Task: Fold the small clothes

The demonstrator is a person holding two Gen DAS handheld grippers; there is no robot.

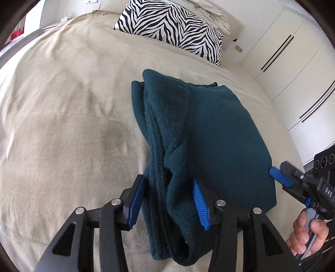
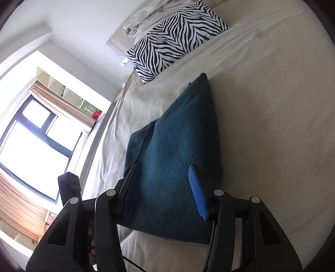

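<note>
A dark teal fleece garment [image 1: 217,129] [image 2: 178,134] lies folded on the beige bed sheet [image 1: 62,104] [image 2: 272,125]. Its bunched, layered left edge runs between the blue pads of my left gripper [image 1: 168,202], which is open; the pads stand on either side of the fold without pinching it. My right gripper [image 2: 163,191] is open too and hovers over the near end of the garment with cloth beneath its fingers. From the left wrist view the right gripper [image 1: 280,177] sits at the garment's right edge, with a hand [image 1: 307,234] on its handle.
A zebra-striped pillow [image 1: 173,27] [image 2: 178,35] lies at the head of the bed with crumpled white cloth [image 2: 146,18] behind it. White wardrobe doors [image 1: 293,62] stand on one side of the bed, a window [image 2: 35,142] on the other.
</note>
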